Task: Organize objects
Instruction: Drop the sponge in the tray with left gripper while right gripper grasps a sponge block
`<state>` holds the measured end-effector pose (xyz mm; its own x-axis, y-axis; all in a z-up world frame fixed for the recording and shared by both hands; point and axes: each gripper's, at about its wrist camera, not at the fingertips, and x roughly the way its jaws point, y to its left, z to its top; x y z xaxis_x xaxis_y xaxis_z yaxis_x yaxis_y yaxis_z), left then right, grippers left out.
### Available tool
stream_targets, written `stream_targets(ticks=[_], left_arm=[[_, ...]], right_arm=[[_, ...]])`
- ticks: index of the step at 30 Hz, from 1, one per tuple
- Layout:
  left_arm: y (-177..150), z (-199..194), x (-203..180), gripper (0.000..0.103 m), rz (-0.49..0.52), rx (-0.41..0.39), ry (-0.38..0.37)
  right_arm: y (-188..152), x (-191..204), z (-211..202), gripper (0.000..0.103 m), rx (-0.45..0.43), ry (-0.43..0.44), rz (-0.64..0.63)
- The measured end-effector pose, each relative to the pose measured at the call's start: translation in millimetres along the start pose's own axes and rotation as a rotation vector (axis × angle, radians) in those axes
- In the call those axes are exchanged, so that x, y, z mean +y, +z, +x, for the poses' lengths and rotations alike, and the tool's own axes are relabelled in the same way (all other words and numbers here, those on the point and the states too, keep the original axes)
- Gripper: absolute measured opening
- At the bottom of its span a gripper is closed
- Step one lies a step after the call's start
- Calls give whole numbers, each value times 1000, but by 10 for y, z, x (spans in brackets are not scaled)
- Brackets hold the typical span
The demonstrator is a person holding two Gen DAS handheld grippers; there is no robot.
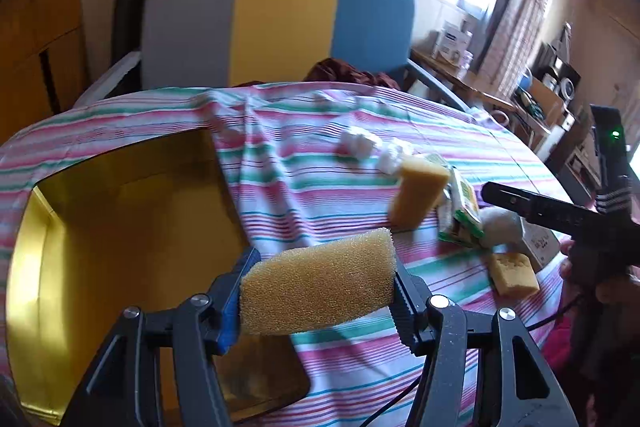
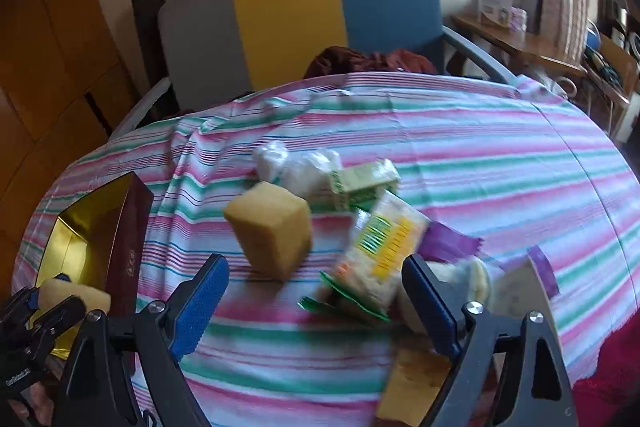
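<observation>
Two grippers at work: the left gripper (image 1: 320,291) has its fingers clamped on a sponge (image 1: 316,287), long axis spanning them, with the gold box (image 1: 120,211) just left — while the right gripper (image 2: 316,291), fingers apart, faces another sponge (image 2: 272,227) ahead on the bench (image 2: 480,167).

I see a yellow porous rectangular sponge (image 1: 318,289) clamped lengthwise, beside the gold-lined open box (image 1: 120,227). A second yellow sponge block (image 1: 418,195) stands tilted against green packets (image 1: 460,207).
</observation>
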<state>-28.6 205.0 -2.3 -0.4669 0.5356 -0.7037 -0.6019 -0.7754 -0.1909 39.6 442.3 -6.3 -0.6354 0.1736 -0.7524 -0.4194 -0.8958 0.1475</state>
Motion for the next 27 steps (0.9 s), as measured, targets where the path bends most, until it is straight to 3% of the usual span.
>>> stream_targets(ticks=[7, 8, 12, 14, 27], left_arm=[[25, -191, 621, 62, -112, -18, 72], [33, -214, 745, 62, -132, -21, 95], [74, -282, 1279, 62, -230, -25, 178], [111, -298, 1505, 62, -262, -29, 213], [336, 195, 2238, 64, -265, 36, 411]], right_arm=[[168, 232, 609, 90, 68, -25, -54], [168, 228, 684, 87, 81, -26, -55], [128, 215, 795, 56, 93, 25, -60], [124, 283, 761, 53, 74, 7, -93], [165, 374, 664, 50, 45, 29, -131]])
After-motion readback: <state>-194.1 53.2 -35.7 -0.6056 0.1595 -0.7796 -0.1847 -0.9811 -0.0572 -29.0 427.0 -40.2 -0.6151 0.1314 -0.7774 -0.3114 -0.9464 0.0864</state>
